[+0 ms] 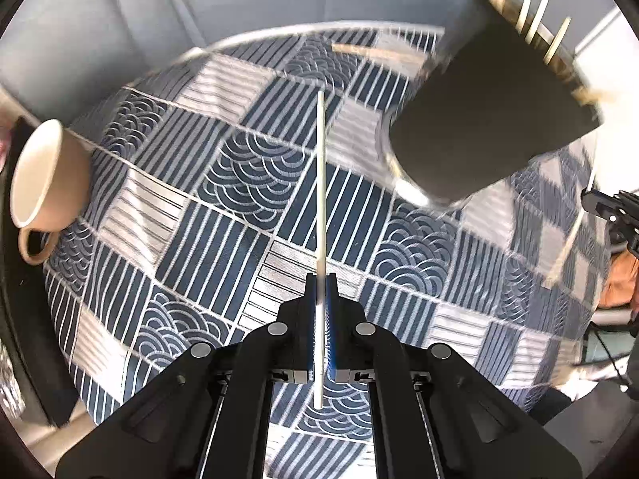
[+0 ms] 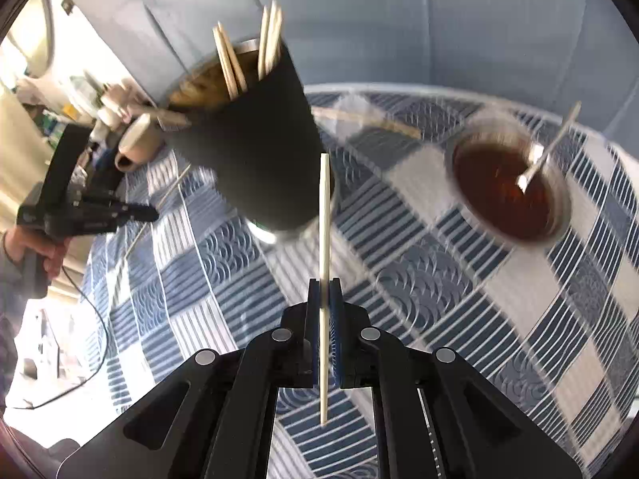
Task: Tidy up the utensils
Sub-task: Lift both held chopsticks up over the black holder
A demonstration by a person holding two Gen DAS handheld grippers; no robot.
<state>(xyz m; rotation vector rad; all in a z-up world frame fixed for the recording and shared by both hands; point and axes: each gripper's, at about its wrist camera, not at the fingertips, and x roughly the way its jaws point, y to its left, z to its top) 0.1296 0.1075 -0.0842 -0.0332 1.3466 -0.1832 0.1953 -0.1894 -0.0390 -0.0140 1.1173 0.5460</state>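
Observation:
My left gripper [image 1: 320, 279] is shut on a pale chopstick [image 1: 320, 183] that points forward over the patterned tablecloth. My right gripper [image 2: 324, 284] is shut on another pale chopstick [image 2: 325, 215]. A dark utensil holder [image 1: 491, 119] with several chopsticks in it stands at the upper right of the left wrist view. It shows ahead and to the left in the right wrist view [image 2: 255, 139]. The left gripper also shows at the left of the right wrist view [image 2: 151, 212], with its chopstick [image 2: 157, 211].
A beige cup [image 1: 44, 175] stands at the table's left edge. A brown bowl [image 2: 507, 191] with a spoon [image 2: 547, 151] stands at the right. A wooden utensil [image 2: 367, 119] lies behind the holder. The blue and white tablecloth [image 2: 439, 287] covers the round table.

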